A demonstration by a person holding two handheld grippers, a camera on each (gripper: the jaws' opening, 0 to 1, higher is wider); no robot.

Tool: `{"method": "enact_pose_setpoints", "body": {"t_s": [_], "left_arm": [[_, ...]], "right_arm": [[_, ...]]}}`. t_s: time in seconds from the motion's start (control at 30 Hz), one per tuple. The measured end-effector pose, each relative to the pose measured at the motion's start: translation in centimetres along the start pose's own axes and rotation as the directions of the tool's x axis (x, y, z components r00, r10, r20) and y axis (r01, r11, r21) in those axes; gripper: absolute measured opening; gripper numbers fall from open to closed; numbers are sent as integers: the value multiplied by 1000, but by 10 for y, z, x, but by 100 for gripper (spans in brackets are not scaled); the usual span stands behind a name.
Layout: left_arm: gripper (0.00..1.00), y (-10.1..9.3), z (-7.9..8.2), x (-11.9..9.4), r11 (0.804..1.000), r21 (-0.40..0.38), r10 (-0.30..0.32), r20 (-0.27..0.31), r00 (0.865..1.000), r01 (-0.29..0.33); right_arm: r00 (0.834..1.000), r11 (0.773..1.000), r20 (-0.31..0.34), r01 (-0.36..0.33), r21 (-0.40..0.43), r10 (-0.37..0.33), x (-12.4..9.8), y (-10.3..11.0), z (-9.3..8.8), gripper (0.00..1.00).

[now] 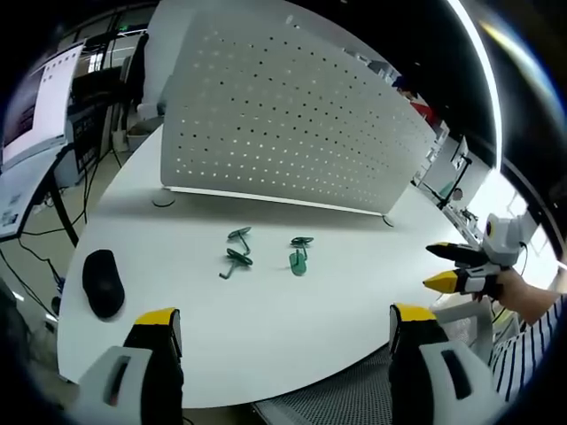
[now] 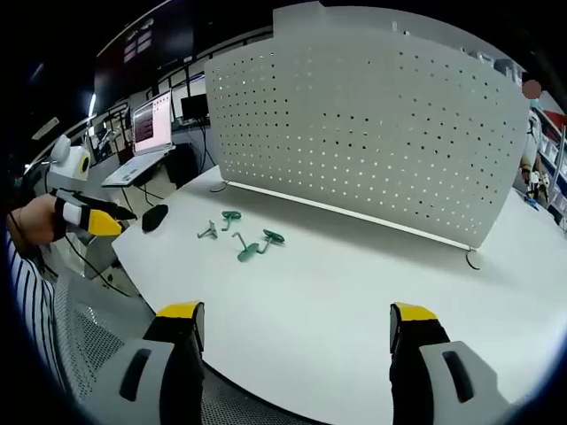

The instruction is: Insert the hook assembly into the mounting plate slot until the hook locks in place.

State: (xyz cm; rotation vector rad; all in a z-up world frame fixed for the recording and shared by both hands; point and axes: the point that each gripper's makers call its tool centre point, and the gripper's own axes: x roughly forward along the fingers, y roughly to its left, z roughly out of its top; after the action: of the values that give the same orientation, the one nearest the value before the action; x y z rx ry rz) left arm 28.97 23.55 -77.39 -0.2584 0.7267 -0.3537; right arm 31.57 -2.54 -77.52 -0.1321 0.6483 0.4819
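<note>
Opening posture, before any contact. I held my left gripper (image 1: 283,332) low over the near edge of the white table (image 1: 266,336), jaws spread wide with nothing between them. I held my right gripper (image 2: 297,328) the same way, wide and empty. Both were kept back, I judge, so that all the parts and the plate stayed in sight while I chose what to pick first. In the left gripper view my right gripper (image 1: 443,266) entered from the right, and there its yellow tips stood apart.

The hook pieces were small, green and translucent, and lay loose on the table in a group of three, well apart from both grippers. In the left gripper view one hook (image 1: 239,235) lay nearer the plate, a second hook (image 1: 234,262) just beside it and nearer to me, and a third hook (image 1: 299,255) to their right. Each showed a flat head and a thin bent stem; finer detail was too small to tell.

The mounting plate (image 1: 283,124), a white perforated panel, stood upright on the far side of the table, beyond the hooks, its rows of holes facing me. No hook was yet seated in it. A black mouse (image 1: 103,282) lay on the table to the left.
</note>
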Motion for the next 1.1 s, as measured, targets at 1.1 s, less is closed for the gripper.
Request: {"method": "enact_pose_setpoints", "body": {"t_s": [1.1], "left_arm": [[100, 12, -6, 0, 999, -30, 19, -23, 1000, -20]], "right_arm": [[993, 993, -32, -113, -12, 113, 35, 26, 16, 60]]}}
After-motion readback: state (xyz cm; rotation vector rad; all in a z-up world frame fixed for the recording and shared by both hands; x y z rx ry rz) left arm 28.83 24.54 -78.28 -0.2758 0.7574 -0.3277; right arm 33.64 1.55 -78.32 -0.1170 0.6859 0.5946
